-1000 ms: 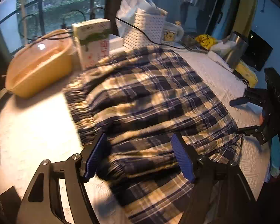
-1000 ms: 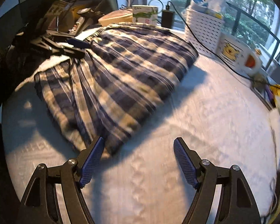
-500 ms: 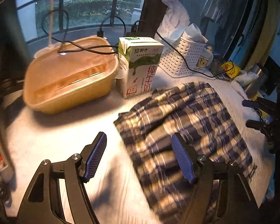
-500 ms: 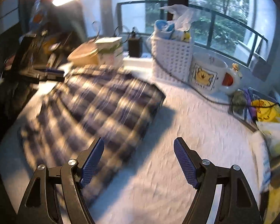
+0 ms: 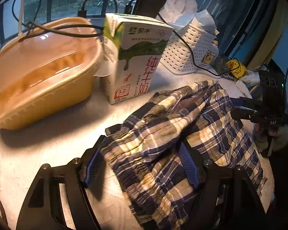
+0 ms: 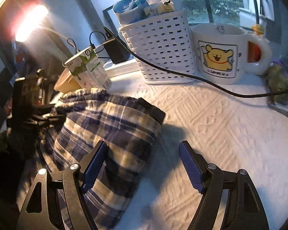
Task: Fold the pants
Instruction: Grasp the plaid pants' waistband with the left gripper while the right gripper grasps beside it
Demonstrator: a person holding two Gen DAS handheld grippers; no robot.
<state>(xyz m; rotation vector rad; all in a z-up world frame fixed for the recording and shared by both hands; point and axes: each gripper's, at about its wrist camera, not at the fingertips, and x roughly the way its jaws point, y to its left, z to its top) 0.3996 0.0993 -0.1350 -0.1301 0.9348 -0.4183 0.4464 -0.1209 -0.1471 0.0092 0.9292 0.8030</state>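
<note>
Tongs of the left hand (image 5: 142, 164) stand released, jaws spread wide at the 6 o'clock edge of the left wrist view. The gathered waistband of the plaid pants (image 5: 182, 134) lies between the blue pads (image 5: 94, 165), and neither pad presses on the cloth. The pants lie bunched on the white textured table (image 5: 48, 143), running from 6 o'clock out toward 2 o'clock. At 3 o'clock the right tongs show dark above the far edge of the cloth.

Right tongs (image 6: 143, 166) are likewise released. In the right wrist view their left pad sits over the folded edge of the pants (image 6: 109, 126); the right pad hangs over bare table (image 6: 211, 126). The cloth fills the sector from 7 to 10 o'clock.

Beyond the pants, in the left wrist view, a milk carton (image 5: 136, 57) stands upright at 12 o'clock, with a lidded yellow container (image 5: 38, 72) just beside it at 10 o'clock. A white perforated basket (image 5: 186, 49) stands at 1 o'clock, crossed by a black cable (image 6: 182, 74). A bear-printed mug (image 6: 220, 51) stands just beside the basket.
</note>
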